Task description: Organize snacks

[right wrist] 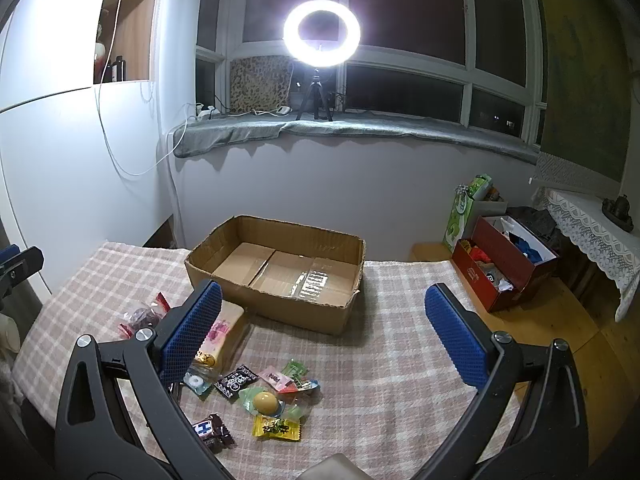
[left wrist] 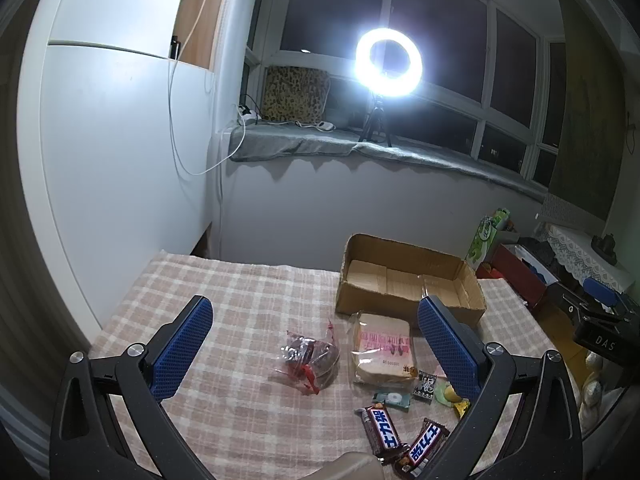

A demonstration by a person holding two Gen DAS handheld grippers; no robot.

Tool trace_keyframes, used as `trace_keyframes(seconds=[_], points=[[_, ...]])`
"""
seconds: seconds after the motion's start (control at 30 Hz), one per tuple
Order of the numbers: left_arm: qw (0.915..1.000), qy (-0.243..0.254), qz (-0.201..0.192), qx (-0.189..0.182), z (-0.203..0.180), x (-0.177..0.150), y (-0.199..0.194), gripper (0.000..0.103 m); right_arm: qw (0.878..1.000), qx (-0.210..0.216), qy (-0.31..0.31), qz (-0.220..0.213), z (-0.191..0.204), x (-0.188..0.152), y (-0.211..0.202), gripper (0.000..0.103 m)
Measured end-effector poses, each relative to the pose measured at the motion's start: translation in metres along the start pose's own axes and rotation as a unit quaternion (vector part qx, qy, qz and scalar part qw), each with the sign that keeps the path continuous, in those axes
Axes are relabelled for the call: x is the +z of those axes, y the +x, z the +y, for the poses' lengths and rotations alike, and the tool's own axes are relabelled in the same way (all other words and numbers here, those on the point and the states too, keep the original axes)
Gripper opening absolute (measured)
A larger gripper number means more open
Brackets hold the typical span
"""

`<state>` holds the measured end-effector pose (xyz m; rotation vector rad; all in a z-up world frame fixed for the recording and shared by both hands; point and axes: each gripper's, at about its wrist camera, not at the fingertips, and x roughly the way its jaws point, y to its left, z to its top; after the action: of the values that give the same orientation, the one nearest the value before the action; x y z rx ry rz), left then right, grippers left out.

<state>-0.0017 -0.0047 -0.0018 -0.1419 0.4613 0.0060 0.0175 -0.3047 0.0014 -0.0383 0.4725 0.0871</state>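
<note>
Two chocolate bars point(left wrist: 382, 430) in dark wrappers lie closest, at the near edge of the desk point(left wrist: 240, 292) with its checked cloth; the left gripper point(left wrist: 316, 350) hangs above them with its blue fingers point(left wrist: 182, 348) spread wide and nothing between them; just past the bars sit a bag of sliced bread point(left wrist: 382, 350) and a clear bag with red ties point(left wrist: 310, 354); small sweets lie beside the bread (a yellow packet point(right wrist: 277, 427), a round egg-shaped one point(right wrist: 265, 402), a black one point(right wrist: 236, 382)); the right gripper point(right wrist: 322, 332) is wide apart too and holds nothing; behind all the snacks stands a cardboard box point(right wrist: 280, 296), with no snacks in it, touching the bread bag; a bright ring light point(right wrist: 322, 33) shines on the window sill.
</note>
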Motion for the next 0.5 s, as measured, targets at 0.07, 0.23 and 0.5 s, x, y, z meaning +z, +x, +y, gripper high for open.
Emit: trace_keyframes(seconds=[0.07, 0.23, 0.5], points=[[1.0, 0.001, 0.0, 0.0, -0.001, -0.0002, -0.0001, 0.102, 1.0, 0.0, 0.0, 0.0, -0.0005, -0.0009, -0.0001, 0.103], [1.0, 0.0, 0.001, 0.0, 0.0002, 0.0005, 0.0, 0.102, 1.0, 0.0, 0.0, 0.002, -0.0001, -0.0016, -0.0001, 0.103], [1.0, 0.0, 0.001, 0.0, -0.0002, 0.0004, -0.0002, 0.102, 1.0, 0.0, 0.0, 0.002, 0.0006, -0.0013, 0.0005, 0.103]])
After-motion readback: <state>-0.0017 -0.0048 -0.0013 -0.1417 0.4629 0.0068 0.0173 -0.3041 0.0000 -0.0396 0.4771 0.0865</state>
